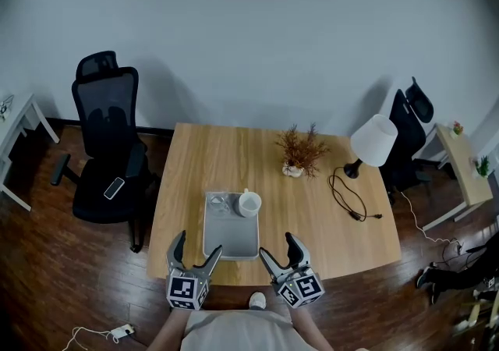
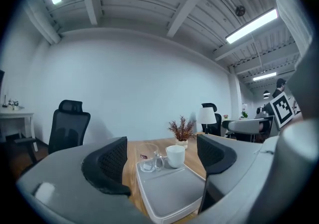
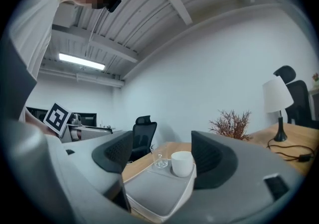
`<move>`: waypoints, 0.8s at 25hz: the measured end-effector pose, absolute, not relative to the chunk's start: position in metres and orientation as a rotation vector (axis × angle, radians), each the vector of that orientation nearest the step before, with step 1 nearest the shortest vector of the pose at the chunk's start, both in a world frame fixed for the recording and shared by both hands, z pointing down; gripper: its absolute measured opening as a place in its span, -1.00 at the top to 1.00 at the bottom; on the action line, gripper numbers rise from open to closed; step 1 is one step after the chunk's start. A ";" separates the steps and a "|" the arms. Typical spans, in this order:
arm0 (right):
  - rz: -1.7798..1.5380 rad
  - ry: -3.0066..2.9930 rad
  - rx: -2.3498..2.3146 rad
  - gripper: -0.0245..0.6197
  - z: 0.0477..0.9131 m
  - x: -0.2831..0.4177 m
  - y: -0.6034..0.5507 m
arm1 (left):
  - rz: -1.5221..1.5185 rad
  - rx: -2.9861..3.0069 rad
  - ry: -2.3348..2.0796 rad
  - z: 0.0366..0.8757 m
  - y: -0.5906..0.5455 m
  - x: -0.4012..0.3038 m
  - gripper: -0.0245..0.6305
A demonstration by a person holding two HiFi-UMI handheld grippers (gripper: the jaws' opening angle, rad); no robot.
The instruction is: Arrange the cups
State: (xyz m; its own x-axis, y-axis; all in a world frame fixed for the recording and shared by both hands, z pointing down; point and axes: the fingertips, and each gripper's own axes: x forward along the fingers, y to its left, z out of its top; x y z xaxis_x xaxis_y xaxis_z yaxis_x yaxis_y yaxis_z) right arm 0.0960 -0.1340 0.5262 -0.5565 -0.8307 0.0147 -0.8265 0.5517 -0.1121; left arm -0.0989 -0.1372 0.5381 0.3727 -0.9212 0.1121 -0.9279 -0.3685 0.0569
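Note:
A grey tray (image 1: 231, 242) lies near the front edge of the wooden table (image 1: 203, 162). At its far end stand a white cup (image 1: 249, 203) and, to its left, a clear glass cup (image 1: 218, 203). Both show in the left gripper view, white cup (image 2: 175, 156) and glass cup (image 2: 151, 161), and in the right gripper view, white cup (image 3: 182, 163) and glass cup (image 3: 158, 157). My left gripper (image 1: 196, 252) hovers at the tray's near left corner, jaws apart and empty. My right gripper (image 1: 280, 249) hovers at the near right corner, open and empty. The tray (image 2: 172, 194) lies ahead of both.
A dried plant in a small pot (image 1: 299, 151) and a white lamp (image 1: 373, 143) with a black cable (image 1: 347, 196) stand on the table's far right. A black office chair (image 1: 107, 148) with a phone (image 1: 115, 187) on its seat stands left of the table. A second chair (image 1: 408, 131) stands at right.

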 end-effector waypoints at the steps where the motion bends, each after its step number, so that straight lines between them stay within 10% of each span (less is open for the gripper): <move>1: -0.166 2.745 -1.455 -0.20 0.527 0.092 -0.133 | 0.084 2.509 -1.708 0.536 -0.136 -0.105 -0.36; 20: -0.129 2.785 -1.513 -0.19 0.528 0.066 -0.130 | 0.029 2.518 -1.708 0.529 -0.141 -0.142 -0.34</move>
